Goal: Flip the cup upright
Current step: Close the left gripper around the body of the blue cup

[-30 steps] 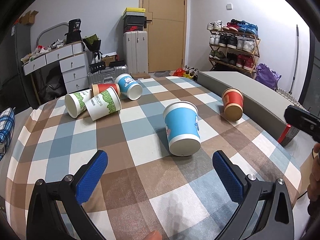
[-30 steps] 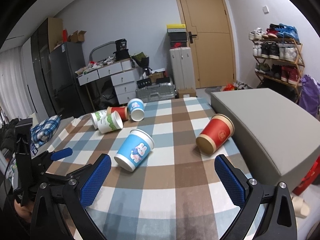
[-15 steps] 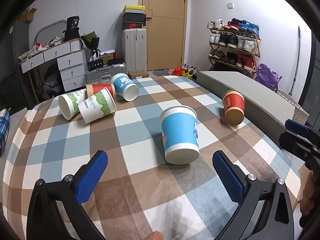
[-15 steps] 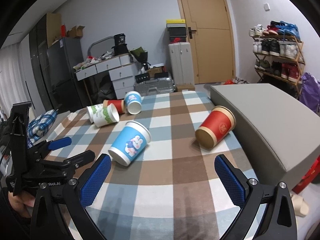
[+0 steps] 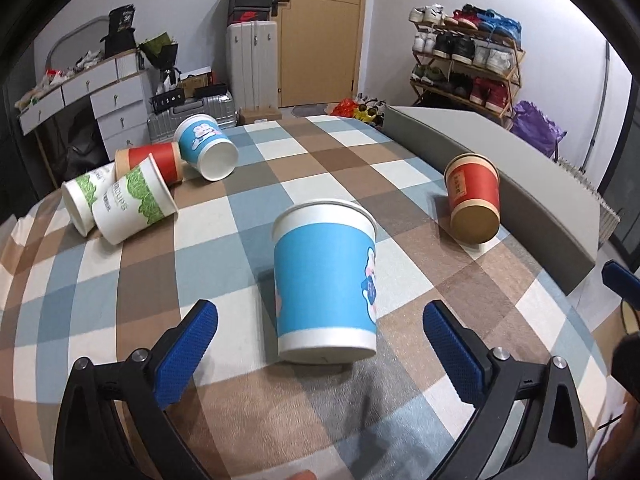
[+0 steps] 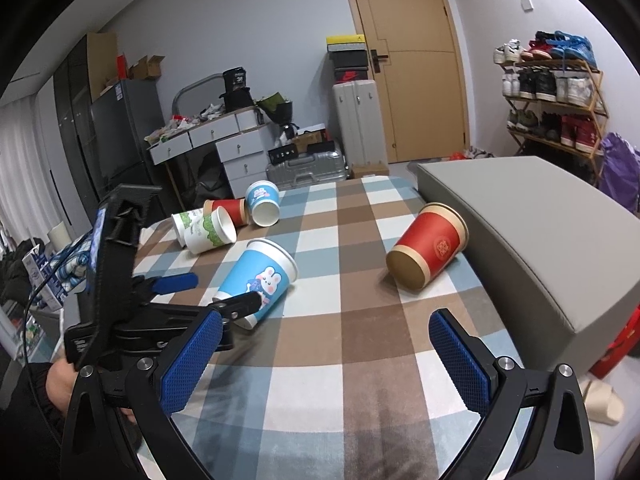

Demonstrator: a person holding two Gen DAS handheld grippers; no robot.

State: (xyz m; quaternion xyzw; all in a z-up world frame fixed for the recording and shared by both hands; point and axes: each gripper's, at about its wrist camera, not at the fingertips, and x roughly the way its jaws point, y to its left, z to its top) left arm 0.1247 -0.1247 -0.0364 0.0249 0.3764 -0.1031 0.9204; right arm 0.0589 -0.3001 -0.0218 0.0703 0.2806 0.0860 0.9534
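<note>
Blue paper cup (image 5: 326, 280) lying on side, tapered, at 12 o'clock between spread textured pads of left gripper (image 5: 320, 344), untouched. Right gripper (image 6: 326, 354) released, empty. Checked tablecloth (image 5: 256, 200).

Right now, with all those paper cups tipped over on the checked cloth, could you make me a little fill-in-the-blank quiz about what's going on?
1. The blue paper cup with a rabbit picture lies on its ____.
2. The left gripper has its jaws ____ on either side of that cup.
3. The lone red paper cup lies against the ____ cushion.
4. At the far end of the checked tablecloth, ____ cups lie together.

Missing words: side; open; grey; four
</note>
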